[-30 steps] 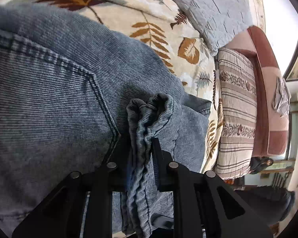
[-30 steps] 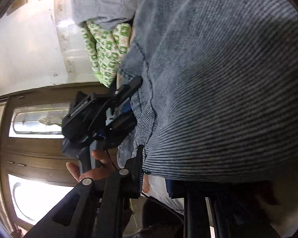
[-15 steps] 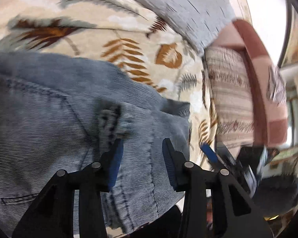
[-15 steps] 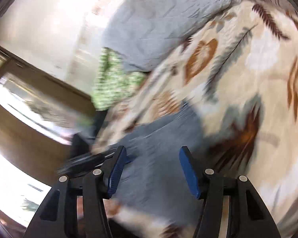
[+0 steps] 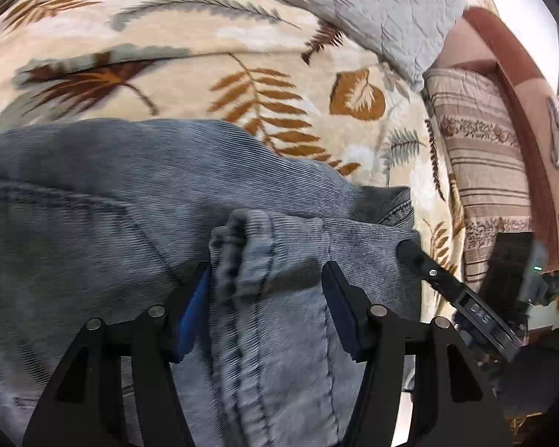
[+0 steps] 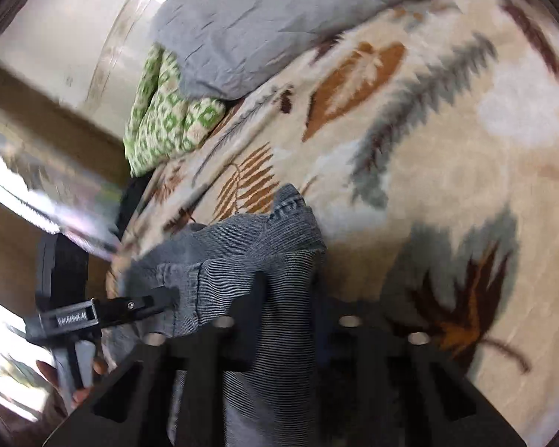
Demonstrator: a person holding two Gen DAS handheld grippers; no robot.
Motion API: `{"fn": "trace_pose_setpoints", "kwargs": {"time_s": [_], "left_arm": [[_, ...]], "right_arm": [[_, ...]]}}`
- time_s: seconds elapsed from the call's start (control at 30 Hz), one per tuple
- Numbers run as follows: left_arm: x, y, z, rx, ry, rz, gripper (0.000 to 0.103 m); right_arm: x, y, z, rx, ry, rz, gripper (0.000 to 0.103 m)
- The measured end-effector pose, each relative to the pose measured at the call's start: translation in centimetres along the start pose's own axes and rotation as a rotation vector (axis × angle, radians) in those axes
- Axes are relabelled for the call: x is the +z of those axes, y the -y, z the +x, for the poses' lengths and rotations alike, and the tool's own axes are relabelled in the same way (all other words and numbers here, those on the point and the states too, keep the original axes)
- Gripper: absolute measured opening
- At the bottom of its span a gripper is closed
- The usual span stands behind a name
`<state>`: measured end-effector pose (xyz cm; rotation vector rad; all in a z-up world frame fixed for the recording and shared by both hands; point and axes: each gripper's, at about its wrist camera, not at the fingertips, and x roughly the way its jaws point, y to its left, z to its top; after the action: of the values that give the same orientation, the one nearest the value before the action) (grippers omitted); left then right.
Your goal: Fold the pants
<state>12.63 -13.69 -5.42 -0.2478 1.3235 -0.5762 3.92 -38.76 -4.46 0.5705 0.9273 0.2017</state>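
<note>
Grey-blue jeans (image 5: 130,201) lie folded on a leaf-patterned bedspread (image 5: 190,56). My left gripper (image 5: 266,279) is open just above them, its jaws wide on either side of a bunched hem fold (image 5: 242,257) without pinching it. In the right wrist view my right gripper (image 6: 289,287) is shut on a fold of the jeans (image 6: 279,298) at their edge. The right gripper also shows at the right of the left wrist view (image 5: 462,298), and the left gripper at the left of the right wrist view (image 6: 104,311).
A grey quilted blanket (image 5: 354,7) and a green patterned cushion (image 6: 160,119) lie at the far side of the bed. A striped cushion (image 5: 480,171) and a reddish headboard (image 5: 521,85) stand to the right. A wooden door (image 6: 15,186) stands left.
My left gripper let go of the bunched hem and opened wide. My right gripper opened and swung over the bedspread, then shut on the jeans' edge.
</note>
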Motion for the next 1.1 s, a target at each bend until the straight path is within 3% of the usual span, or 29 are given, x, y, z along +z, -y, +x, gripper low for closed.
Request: {"fn": "trace_pose_setpoints", "kwargs": {"time_s": [0.2,0.33,0.5,0.53,0.63,0.67,0.73,0.83,0.9,0.97,1.03,1.1], "left_arm": [[0.7,1.8,1.9,0.085,0.034,0.066,0.060],[0.3,2.4,1.9,0.125,0.049,0.118,0.060],[-0.3,1.3,-0.6,0.100,0.019,0.063,0.059],[-0.9,1.1,-1.5,0.086,0.011,0.062,0.059],[-3.9,0.4,-3.5,0.032,-0.012,0.056,0.060],[-4.6,0.3,-3.8,0.018,-0.021,0.057,0.060],[-6.6,0.5,-4.1,-0.006,-0.044,0.062,0.060],[-9.0,1.6,-3.2,0.029,-0.077,0.111,0.060],[-9.7,2.1,-2.6,0.087,-0.072,0.145,0.060],[-10.0,2.3,-2.2,0.118,-0.048,0.162,0.060],[-10.2,2.8,-1.9,0.156,-0.023,0.188,0.060],[-10.4,3.3,-1.8,0.194,-0.007,0.210,0.060]], "right_arm": [[0.0,1.0,0.7,-0.109,-0.020,-0.049,0.011],[0.0,2.3,1.5,-0.111,-0.026,-0.008,0.015],[-0.3,2.5,-0.9,-0.053,-0.018,0.050,0.023],[-0.7,2.4,-1.5,-0.036,-0.023,0.056,0.026],[-2.3,2.0,-3.1,-0.006,-0.044,0.061,0.053],[-3.2,1.9,-3.6,0.020,-0.047,0.063,0.054],[-4.6,1.5,-3.9,0.054,-0.064,0.073,0.054],[-6.3,0.8,-4.2,0.058,-0.069,0.059,0.054],[-7.0,0.2,-4.4,0.017,-0.063,0.017,0.049],[-7.7,-0.2,-4.3,-0.040,-0.072,-0.035,0.030],[-8.5,-0.6,-3.7,-0.120,-0.086,-0.108,0.025],[-8.7,-0.9,-3.5,-0.143,-0.077,-0.140,0.025]]}}
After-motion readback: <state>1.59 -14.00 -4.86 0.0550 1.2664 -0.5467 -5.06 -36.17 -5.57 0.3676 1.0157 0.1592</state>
